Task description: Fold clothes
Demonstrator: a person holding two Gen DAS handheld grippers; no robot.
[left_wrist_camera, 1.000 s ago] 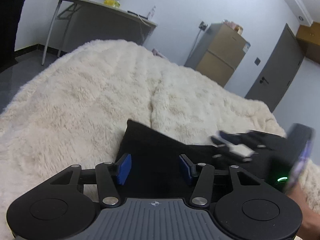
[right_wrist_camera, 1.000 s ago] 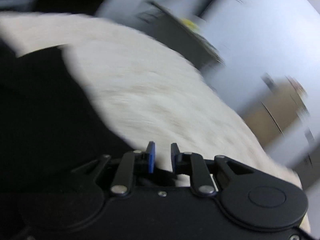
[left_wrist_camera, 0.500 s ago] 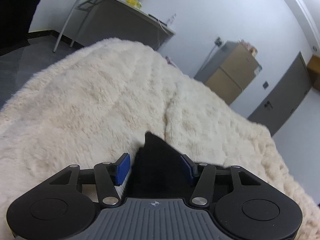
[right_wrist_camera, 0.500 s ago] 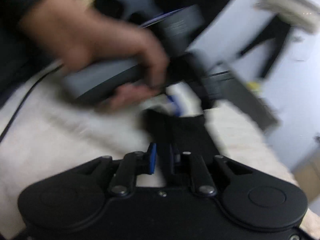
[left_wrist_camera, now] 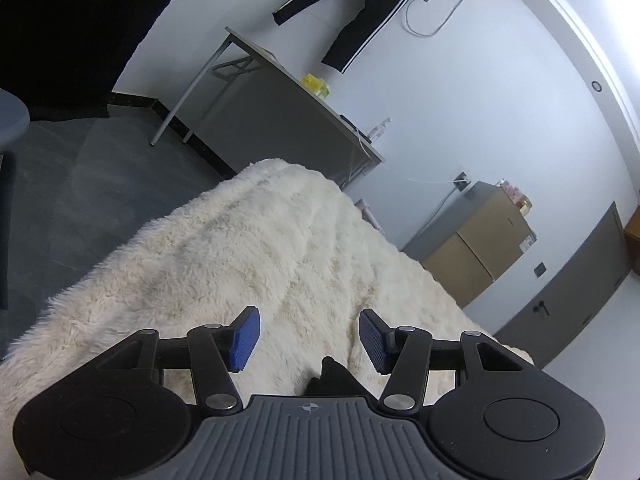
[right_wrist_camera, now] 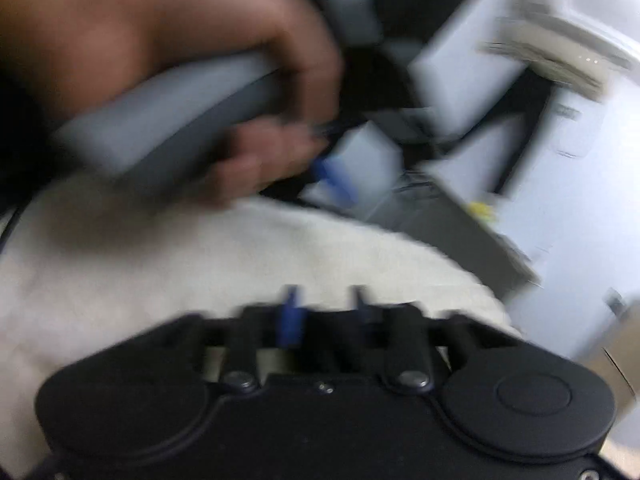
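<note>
At the far left of my left wrist view lies dark grey floor (left_wrist_camera: 100, 184), and a grey table (left_wrist_camera: 280, 108) stands against the white wall with black striped trousers (left_wrist_camera: 372, 12) hanging above it. Nearer, the cream fluffy blanket (left_wrist_camera: 224, 264) spreads under me. My left gripper (left_wrist_camera: 308, 340) is spread wide with nothing between its blue pads (left_wrist_camera: 244, 338); a corner of the black garment (left_wrist_camera: 332, 376) peeks up just above its body, near the right finger and clear of both pads. Far right stand a brown cabinet (left_wrist_camera: 476, 248) and a grey door (left_wrist_camera: 576, 292).

The right wrist view is badly blurred. My left hand (right_wrist_camera: 168, 64) grips its grey handle over the blanket. My right gripper (right_wrist_camera: 326, 312) looks narrow, fingers apart, though I cannot tell whether it holds cloth.
</note>
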